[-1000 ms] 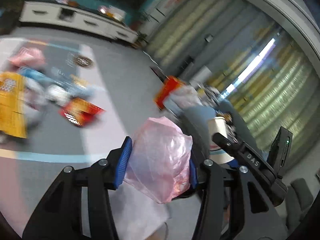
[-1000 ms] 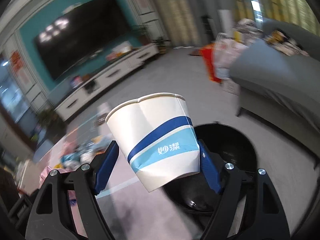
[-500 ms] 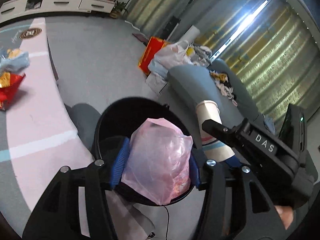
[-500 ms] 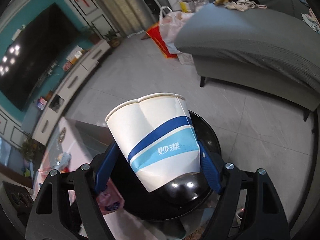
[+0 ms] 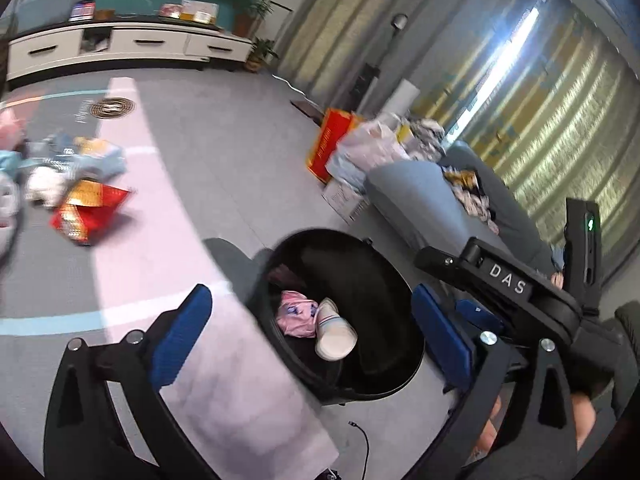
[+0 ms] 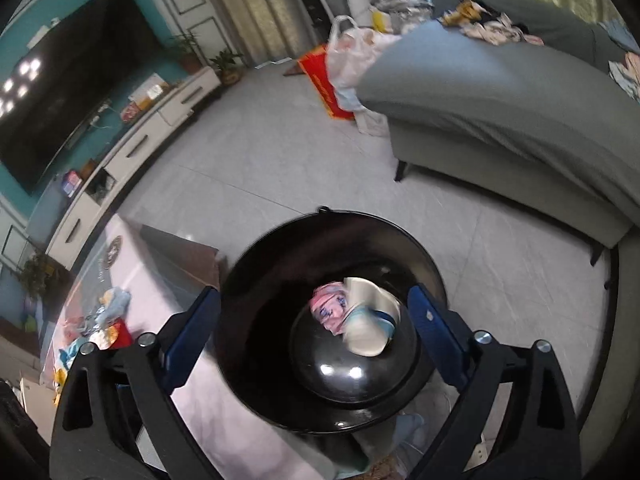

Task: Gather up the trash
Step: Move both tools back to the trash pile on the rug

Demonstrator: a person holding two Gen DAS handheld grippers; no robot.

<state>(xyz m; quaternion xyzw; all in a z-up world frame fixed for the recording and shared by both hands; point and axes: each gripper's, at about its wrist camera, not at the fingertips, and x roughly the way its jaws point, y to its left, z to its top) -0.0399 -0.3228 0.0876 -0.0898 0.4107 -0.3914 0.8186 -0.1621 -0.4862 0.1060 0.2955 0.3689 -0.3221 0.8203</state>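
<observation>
The left gripper point(image 5: 312, 336) hangs over the round black plastic trash bin point(image 5: 384, 384); its blue-padded fingers point(image 5: 182, 332) are spreading wide apart, with nothing held between them. The right gripper point(image 6: 316, 332) points steeply down into the same bin; its fingers point(image 6: 434, 330) are likewise opening, nothing gripped.

Inside the bin lie the crumpled pink plastic bag point(image 5: 296, 314) and the white paper cup with blue bands point(image 5: 334, 336); the cup lies on its side, touching the bag, its mouth toward the left camera.

The bin stands on the grey tiled floor point(image 6: 280, 160), just beside the pale pink desk point(image 5: 224, 400); further wrappers, among them a red and yellow foil packet point(image 5: 90, 210), remain on the desk, well apart from the bin; a grey sofa point(image 6: 500, 120) stands beyond.
</observation>
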